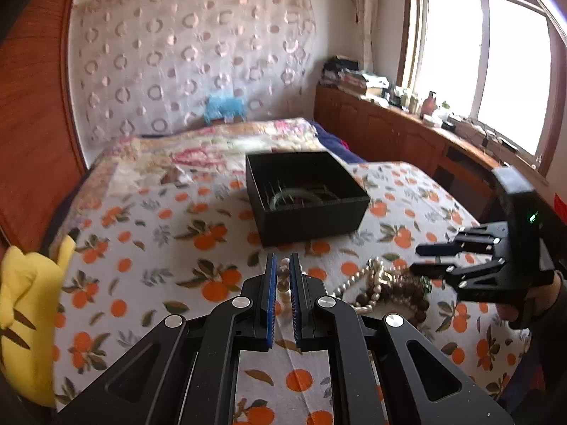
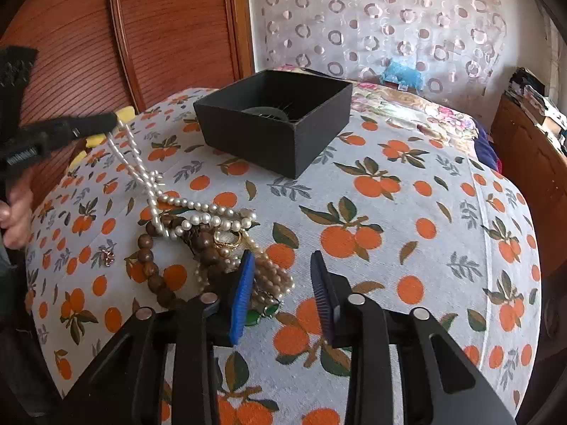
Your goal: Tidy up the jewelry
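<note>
pearl necklace (image 2: 141, 170) hangs pinched in the left gripper (image 1: 282, 265) (tangled pile below); right gripper (image 2: 281, 265) part-open, empty.

A white pearl necklace (image 2: 156, 191) rises taut from the tangled jewelry pile (image 2: 212, 244) of wooden beads, pearls and gold rings on the orange-print bed. Behind stands an open black box (image 2: 283, 134) holding a green bangle (image 1: 283, 199).

Left claw (image 1: 281, 264) clamped shut and raised, right claw (image 2: 283, 265) parted, angled downward
</note>
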{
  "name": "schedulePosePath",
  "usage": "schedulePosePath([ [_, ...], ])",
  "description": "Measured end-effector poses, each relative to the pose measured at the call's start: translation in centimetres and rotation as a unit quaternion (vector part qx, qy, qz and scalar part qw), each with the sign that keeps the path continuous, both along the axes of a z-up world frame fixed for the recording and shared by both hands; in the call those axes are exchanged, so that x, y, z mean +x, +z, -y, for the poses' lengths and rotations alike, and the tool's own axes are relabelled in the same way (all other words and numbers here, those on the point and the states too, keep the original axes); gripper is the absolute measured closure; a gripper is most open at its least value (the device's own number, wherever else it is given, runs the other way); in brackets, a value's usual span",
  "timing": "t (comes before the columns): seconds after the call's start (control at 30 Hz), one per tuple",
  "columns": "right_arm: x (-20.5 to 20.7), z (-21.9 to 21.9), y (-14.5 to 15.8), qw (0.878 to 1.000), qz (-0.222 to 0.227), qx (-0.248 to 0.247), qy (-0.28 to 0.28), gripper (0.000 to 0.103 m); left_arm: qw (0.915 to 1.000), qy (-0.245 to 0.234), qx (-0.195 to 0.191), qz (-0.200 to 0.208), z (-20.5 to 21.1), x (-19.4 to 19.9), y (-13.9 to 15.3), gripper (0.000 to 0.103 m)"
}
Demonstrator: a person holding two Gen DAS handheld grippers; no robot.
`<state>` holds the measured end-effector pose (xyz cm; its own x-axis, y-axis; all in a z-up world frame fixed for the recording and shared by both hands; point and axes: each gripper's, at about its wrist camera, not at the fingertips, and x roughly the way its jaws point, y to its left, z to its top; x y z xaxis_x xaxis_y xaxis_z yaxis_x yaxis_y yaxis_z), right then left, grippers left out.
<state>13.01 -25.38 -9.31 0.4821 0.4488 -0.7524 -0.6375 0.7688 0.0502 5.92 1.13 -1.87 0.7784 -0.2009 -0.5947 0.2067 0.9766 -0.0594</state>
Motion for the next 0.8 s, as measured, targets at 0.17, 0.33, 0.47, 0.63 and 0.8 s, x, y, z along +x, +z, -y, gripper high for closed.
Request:
schedulePosePath([
  [0.17, 0.8, -0.8, -0.3, 1.0, -0.005, -0.01, 0.003, 0.074, 0.9995, 0.011, -0.002, 0.028, -0.4, -0.8, 1.8, 0.097],
  [0.33, 1.3, -1.2, -0.4, 1.0, -0.002, -0.022, 0.002, 0.076, 0.9989, 0.016, -0.001, 0.045, -0.7, -1.2, 3.1, 0.097],
  [0.47, 1.5, -0.7, -0.4, 0.999, 0.002, -0.037, -0.013, 0.079, 0.9985, 0.016, 0.0, 0.052, -0.7, -1.4, 3.4, 0.097],
  [0.63, 1.4, -0.2, -0.6, 0.999, -0.009, -0.039, -0.006, 0.079, 0.9987, 0.015, 0.001, 0.05, -0.7, -1.3, 3.3, 0.097],
  [0.8, 1.2, -0.7, -0.7, 0.999, -0.007, -0.053, 0.005, 0.08, 0.9989, 0.013, -0.001, 0.046, -0.5, -1.1, 3.1, 0.097],
])
